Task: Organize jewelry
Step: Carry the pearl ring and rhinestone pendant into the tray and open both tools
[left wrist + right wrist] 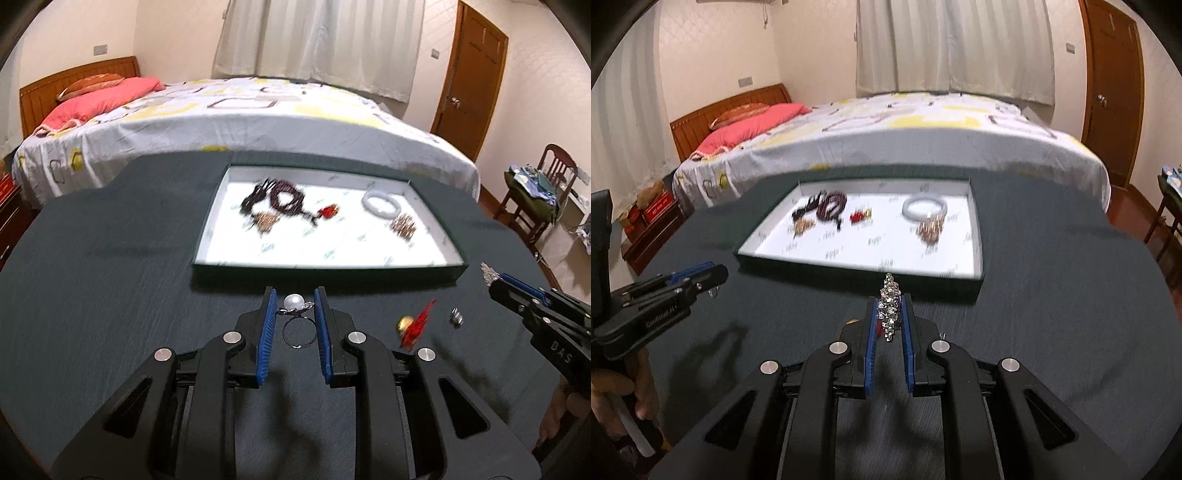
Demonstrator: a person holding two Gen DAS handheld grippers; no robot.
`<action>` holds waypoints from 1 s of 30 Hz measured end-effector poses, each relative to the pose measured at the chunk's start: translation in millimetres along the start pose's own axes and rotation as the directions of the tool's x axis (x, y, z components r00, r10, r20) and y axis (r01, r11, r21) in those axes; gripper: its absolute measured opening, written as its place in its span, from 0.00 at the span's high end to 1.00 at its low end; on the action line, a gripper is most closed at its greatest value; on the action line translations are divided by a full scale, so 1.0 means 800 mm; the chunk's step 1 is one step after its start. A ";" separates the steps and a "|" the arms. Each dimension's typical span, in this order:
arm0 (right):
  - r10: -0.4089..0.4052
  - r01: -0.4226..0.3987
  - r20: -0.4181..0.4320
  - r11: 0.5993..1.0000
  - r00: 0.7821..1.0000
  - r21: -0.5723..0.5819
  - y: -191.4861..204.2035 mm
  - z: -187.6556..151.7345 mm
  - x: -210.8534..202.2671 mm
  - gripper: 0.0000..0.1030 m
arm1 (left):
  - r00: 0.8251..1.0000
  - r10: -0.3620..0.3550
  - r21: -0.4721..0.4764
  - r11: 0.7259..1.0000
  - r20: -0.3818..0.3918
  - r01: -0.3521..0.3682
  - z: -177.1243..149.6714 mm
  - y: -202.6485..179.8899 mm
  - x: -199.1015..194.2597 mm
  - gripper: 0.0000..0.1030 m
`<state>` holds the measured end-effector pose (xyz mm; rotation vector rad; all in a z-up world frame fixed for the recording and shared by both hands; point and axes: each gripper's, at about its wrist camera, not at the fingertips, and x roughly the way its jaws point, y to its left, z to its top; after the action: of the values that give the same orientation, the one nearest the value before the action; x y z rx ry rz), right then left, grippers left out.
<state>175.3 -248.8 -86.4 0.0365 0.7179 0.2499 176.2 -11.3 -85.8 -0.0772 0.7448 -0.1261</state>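
Observation:
My left gripper (295, 297) is shut on a pearl ring (294, 301), its silver band hanging between the blue pads above the dark table. My right gripper (889, 298) is shut on a sparkling crystal ornament (889, 308) that stands upright between its pads. Both hang just in front of the white-lined tray (325, 271), which holds a dark bead necklace (280, 197), a red charm (328, 211), a white bangle (382, 201) and a copper bracelet (403, 225). On the cloth to the right of my left gripper lie a red tassel with a gold bead (415, 325) and a small silver piece (457, 316).
The round table (1052, 295) has a dark cloth. A bed (258, 122) stands close behind the table, and a wooden chair (543, 192) piled with things stands at the right. A person's hand (631, 387) holds the left gripper's handle.

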 end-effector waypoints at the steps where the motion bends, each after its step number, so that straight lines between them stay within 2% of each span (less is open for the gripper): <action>1: -0.003 0.003 0.015 1.000 1.000 0.002 -0.002 0.008 0.001 0.88 | 1.000 -0.006 0.000 1.000 0.004 0.006 0.004 -0.002 0.002 0.80; 11: -0.022 0.019 0.080 0.999 0.997 0.032 -0.020 0.059 0.039 0.88 | 0.996 -0.071 0.056 0.996 0.053 0.068 0.068 -0.047 0.052 0.80; 15: -0.022 0.020 0.051 0.999 0.998 0.045 -0.029 0.059 0.070 0.88 | 0.996 -0.085 0.078 0.994 0.030 0.082 0.073 -0.063 0.088 0.80; 21: -0.017 0.018 -0.032 0.999 0.999 0.051 -0.037 0.050 0.120 0.88 | 0.995 -0.085 0.099 0.991 -0.057 0.090 0.065 -0.077 0.154 0.80; 30: -0.036 0.042 -0.102 0.998 0.994 0.054 -0.044 0.039 0.156 0.88 | 0.989 -0.077 0.105 0.990 -0.123 0.090 0.054 -0.076 0.191 0.80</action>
<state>293.8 -251.7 -147.3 0.0638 0.8253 0.1950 312.0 -92.1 -149.8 0.0047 0.8524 -0.2538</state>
